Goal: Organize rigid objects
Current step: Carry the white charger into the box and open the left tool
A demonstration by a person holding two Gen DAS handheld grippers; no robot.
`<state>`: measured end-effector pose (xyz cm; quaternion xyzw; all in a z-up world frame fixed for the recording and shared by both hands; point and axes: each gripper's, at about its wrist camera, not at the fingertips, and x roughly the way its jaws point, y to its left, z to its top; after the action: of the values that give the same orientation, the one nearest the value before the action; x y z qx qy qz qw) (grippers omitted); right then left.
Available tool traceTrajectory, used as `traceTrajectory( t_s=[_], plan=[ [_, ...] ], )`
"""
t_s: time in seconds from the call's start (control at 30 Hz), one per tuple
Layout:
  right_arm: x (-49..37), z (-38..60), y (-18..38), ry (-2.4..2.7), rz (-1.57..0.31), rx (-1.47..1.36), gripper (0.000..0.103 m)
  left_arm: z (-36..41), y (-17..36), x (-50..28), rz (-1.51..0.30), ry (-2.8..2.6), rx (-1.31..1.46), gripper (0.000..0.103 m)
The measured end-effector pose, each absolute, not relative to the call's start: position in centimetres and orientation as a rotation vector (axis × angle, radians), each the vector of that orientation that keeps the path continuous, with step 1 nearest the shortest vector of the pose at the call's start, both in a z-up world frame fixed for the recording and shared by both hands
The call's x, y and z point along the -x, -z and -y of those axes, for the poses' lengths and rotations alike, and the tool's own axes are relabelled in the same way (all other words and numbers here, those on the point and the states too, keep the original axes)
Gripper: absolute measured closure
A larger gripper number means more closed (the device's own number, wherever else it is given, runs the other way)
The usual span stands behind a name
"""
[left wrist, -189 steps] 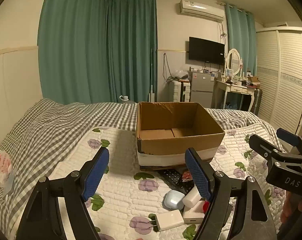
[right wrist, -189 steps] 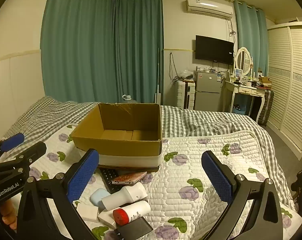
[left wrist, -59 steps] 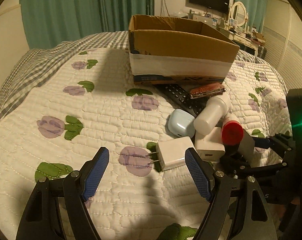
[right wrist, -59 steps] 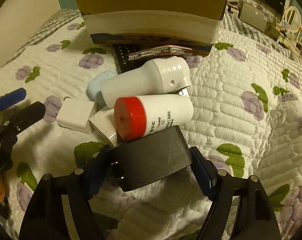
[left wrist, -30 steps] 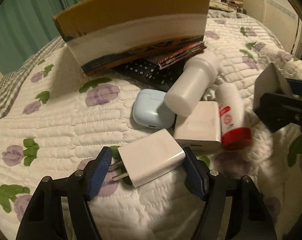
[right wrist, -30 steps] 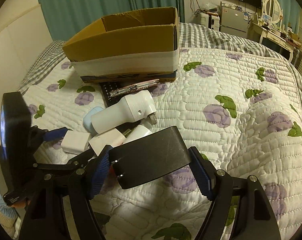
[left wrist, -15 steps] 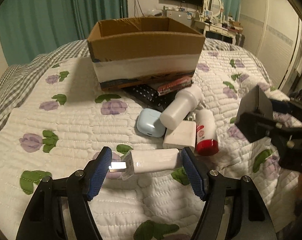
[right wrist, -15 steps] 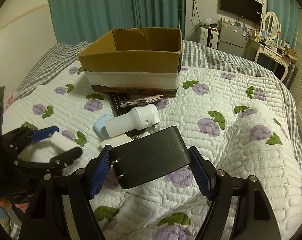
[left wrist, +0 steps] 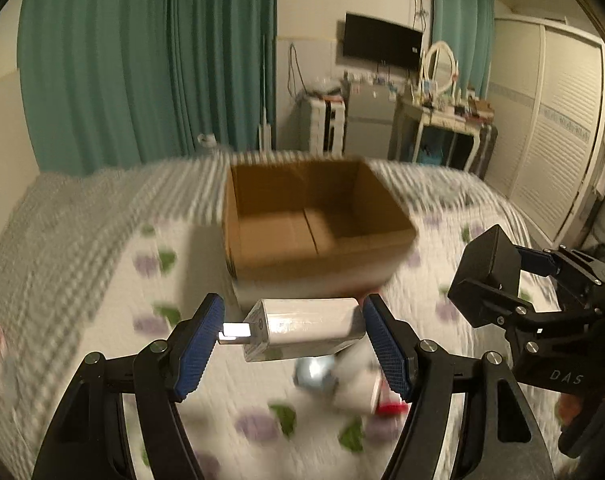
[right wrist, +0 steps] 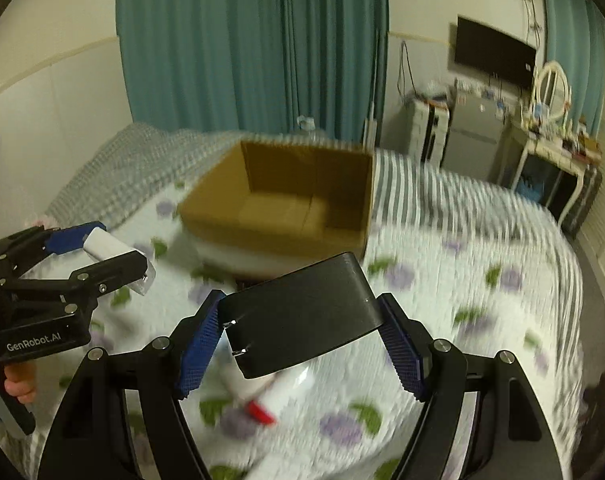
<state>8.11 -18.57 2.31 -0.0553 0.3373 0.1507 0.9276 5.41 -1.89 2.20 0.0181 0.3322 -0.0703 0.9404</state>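
Both tools are loaded and in the air: the left gripper [left wrist: 292, 330] is clamped on the white charger [left wrist: 302, 328], pads on its flat ends, prongs by the left pad; the right gripper [right wrist: 302, 334] squeezes the black adapter [right wrist: 302, 312] across its width. Both look light, stiff and smooth-skinned, so flat faces are the safest hold. Ahead, the cardboard box [left wrist: 342, 252] sits open on the quilt [right wrist: 482, 280]
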Motion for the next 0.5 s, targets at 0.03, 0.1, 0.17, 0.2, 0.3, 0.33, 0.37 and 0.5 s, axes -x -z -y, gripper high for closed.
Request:
traceTrajectory(
  t_s=[0.03,0.1,0.17,0.2,0.3,0.33,0.37,0.5],
  plan=[
    [-9.0,18.4,-3.3,-0.309,-0.669,0.122,0.028,1.9,-3.2,-6.6,-0.658,0.150,-0.038,0.030],
    [-10.9,18.2,-4.8,-0.312,-0.637,0.135,0.028,1.8,-4.3,-8.6,-0.642,0.150,-0.034,0.030],
    [-12.8,18.0,-5.6,-0.315,-0.620,0.142,0.028,1.8,-5.1,-11.3,-0.626,0.131,-0.046,0.030],
    [-13.6,17.9,-5.8,-0.317,-0.616,0.145,0.028,1.8,-5.3,-12.1,-0.621,0.130,-0.051,0.030],
    [-16.4,17.6,-5.8,-0.318,-0.616,0.153,0.028,1.8,-4.9,-15.6,-0.624,0.120,-0.060,0.030],
    [-17.6,17.5,-5.5,-0.317,-0.621,0.152,0.028,1.7,-4.4,-16.8,-0.630,0.117,-0.059,0.030],
    [-18.4,17.5,-5.3,-0.317,-0.625,0.151,0.028,1.6,-4.0,-17.7,-0.635,0.117,-0.057,0.030],
    [-21.9,17.7,-3.5,-0.318,-0.650,0.144,0.028,1.5,-1.4,-21.0,-0.665,0.121,-0.068,0.030]
  ],
)
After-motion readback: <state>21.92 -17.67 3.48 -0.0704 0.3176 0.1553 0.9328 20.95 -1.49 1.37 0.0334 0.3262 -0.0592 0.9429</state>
